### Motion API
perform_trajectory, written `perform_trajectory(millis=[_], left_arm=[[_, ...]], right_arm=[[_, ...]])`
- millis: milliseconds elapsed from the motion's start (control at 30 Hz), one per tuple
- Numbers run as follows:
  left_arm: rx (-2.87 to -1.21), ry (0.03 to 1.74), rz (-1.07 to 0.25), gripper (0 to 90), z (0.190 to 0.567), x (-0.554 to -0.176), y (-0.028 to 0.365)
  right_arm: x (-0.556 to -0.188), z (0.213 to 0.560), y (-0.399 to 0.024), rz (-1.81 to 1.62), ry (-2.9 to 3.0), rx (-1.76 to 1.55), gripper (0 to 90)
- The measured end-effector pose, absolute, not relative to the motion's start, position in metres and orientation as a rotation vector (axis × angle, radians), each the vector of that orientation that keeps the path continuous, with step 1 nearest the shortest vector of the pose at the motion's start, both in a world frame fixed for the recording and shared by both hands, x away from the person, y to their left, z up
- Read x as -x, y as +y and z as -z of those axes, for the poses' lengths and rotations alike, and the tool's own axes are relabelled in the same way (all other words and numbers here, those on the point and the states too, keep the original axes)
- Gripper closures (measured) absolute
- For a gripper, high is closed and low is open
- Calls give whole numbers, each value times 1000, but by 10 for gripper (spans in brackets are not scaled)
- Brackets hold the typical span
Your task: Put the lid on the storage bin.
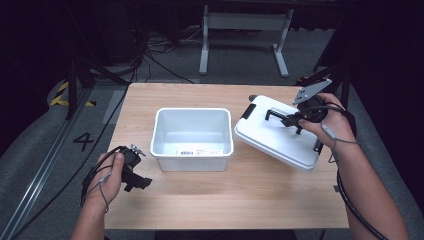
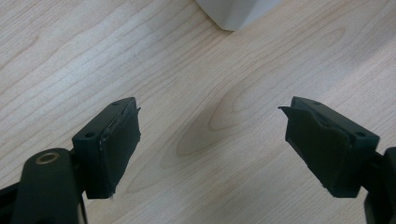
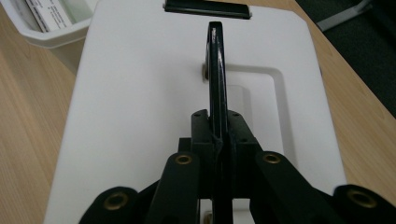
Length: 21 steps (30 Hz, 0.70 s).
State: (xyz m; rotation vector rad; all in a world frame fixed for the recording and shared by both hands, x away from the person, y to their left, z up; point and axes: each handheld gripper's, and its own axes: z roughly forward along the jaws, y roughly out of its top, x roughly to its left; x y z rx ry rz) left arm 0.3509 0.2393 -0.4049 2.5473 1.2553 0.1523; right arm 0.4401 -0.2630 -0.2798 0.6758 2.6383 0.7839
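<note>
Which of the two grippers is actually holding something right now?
The right gripper: its jaws are shut on the white plastic lid's black handle. The left gripper hangs open over bare wooden table.

Our left hand [image 1: 107, 175] sits low at the near-left of the counter [image 1: 240, 200], holding the left gripper [image 1: 137, 182]; its fingers [image 2: 112, 144] are spread wide apart w/ nothing between them. Our right forearm [image 1: 367, 195] reaches fwd at the right, right hand [image 1: 332, 125] wrapped round the right gripper [image 1: 292, 120], fingers [image 3: 198, 135] pinched tight on a black handle [image 3: 215, 70].
</note>
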Motion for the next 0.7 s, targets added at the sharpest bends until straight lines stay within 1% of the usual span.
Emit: perform_trajectory(millis=[300,700], left_arm=[[-2537,1254,-143,185,406,-347,241],[-2507,1264,-174,185,405,-338,249]], right_arm=[[-448,263,-238,-807,2655,-582,847],[-460,252,-184,-861,2711,-408,847]])
